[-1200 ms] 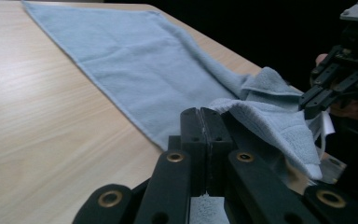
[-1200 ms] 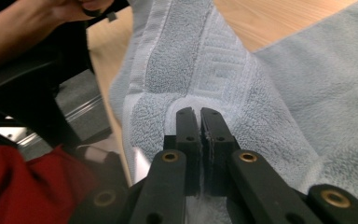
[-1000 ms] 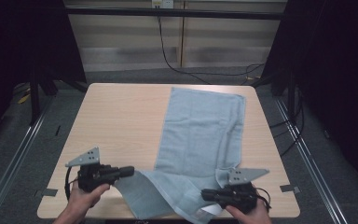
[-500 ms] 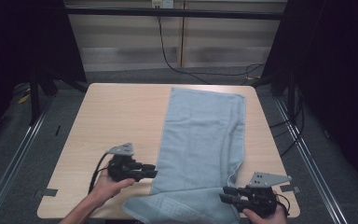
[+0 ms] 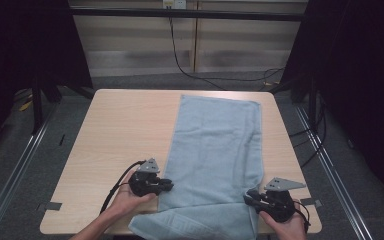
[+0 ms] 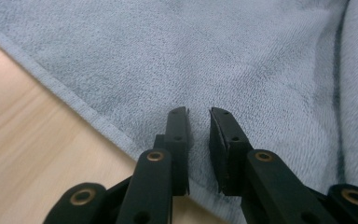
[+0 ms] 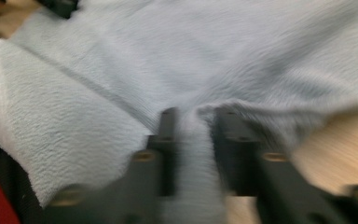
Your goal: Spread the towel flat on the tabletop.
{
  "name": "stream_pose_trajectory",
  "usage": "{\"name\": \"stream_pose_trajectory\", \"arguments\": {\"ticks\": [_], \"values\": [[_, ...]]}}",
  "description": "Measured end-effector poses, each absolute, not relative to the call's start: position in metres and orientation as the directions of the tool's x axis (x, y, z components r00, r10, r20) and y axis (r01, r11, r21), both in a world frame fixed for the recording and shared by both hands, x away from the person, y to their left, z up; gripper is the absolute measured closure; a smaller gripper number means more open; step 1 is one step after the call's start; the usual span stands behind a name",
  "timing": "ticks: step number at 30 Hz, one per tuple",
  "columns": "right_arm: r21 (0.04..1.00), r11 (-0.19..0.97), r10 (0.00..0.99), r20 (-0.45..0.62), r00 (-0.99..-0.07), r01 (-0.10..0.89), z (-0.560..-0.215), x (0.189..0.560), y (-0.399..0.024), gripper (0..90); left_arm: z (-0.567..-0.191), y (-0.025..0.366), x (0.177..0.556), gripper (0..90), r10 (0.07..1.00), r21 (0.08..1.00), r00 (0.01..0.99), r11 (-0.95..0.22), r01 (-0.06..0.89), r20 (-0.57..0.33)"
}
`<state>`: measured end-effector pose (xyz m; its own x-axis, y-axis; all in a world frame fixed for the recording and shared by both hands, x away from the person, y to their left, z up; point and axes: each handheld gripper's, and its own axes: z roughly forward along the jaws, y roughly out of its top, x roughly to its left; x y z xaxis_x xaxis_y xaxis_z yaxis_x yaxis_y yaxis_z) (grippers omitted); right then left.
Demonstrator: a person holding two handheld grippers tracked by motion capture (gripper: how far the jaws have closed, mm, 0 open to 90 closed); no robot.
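High view: a pale blue terry towel [image 5: 215,155] lies lengthwise on the right half of a light wooden table [image 5: 115,135], its near end folded and hanging a little over the table's near edge. The left gripper [image 5: 167,186] sits at the towel's left hem, held in a hand whose forearm comes in from the bottom edge. In the left gripper view its black jaws have just been closing and now stand a narrow gap apart over the hem, with cloth beneath them but nothing pinched. The right gripper [image 5: 250,196] is at the towel's right edge near the front corner. In the blurred right gripper view its jaws have also just been closing, and a raised ridge of towel [image 7: 193,154] runs between them; whether they press on it I cannot tell.
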<state>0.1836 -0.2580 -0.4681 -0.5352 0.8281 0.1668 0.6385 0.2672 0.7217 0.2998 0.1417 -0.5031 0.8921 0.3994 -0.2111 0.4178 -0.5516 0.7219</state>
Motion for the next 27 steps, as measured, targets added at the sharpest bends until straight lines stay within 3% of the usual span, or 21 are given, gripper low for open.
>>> {"name": "stream_pose_trajectory", "arguments": {"ticks": [8,14,16,21,27], "values": [[0.750,0.162,0.849,0.225,-0.478,0.641,-0.466,0.162,-0.281,83.9,-0.503,0.187,0.282,80.2,0.481,0.719,0.850,-0.510,0.472,-0.217],[0.747,0.186,0.862,0.187,-0.471,0.638,-0.471,0.149,-0.284,77.0,-0.501,0.212,0.268,80.0,0.546,0.713,0.811,-0.480,0.510,-0.212],[0.759,0.169,0.861,0.197,-0.469,0.628,-0.470,0.148,-0.285,75.3,-0.501,0.218,0.268,73.4,0.550,0.708,0.793,-0.449,0.546,-0.263],[0.762,0.170,0.831,0.230,-0.506,0.625,-0.468,0.172,-0.275,68.8,-0.489,0.209,0.283,62.5,0.505,0.747,0.815,-0.417,0.518,-0.283],[0.796,0.199,0.795,0.210,-0.569,0.572,-0.451,0.217,-0.246,65.3,-0.478,0.190,0.329,59.2,0.537,0.762,0.799,-0.388,0.519,-0.271]]}}
